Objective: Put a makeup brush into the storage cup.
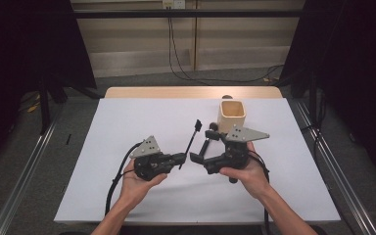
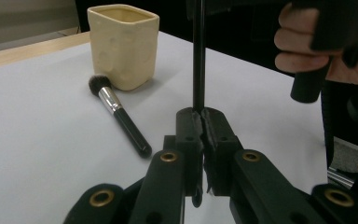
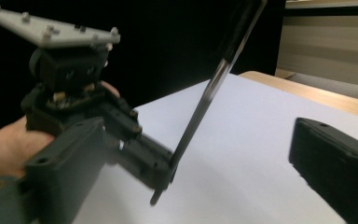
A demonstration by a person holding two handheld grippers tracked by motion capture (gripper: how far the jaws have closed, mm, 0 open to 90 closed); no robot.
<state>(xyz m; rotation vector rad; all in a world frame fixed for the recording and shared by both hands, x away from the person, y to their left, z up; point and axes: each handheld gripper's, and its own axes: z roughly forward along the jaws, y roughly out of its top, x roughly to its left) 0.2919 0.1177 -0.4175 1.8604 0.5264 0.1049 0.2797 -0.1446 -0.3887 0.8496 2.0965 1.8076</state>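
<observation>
My left gripper point(image 1: 182, 158) point(image 2: 200, 117) is shut on the lower end of a slim black wand point(image 1: 192, 139) point(image 2: 198, 56) point(image 3: 205, 102), which rises tilted up and away from the jaws. A person's hand holds my right gripper point(image 1: 201, 146) point(image 3: 196, 140) just right of it, open, jaws wide apart and facing the wand without touching it. A cream square cup point(image 1: 232, 115) point(image 2: 124, 44) stands upright behind the right gripper. A makeup brush point(image 2: 119, 116) with a black handle and silver ferrule lies flat on the table, its bristles next to the cup.
The table point(image 1: 127, 122) is covered with a white sheet, with a wooden strip along its far edge. Dark curtains hang on both sides, metal rails run along the floor, and cables trail behind the table.
</observation>
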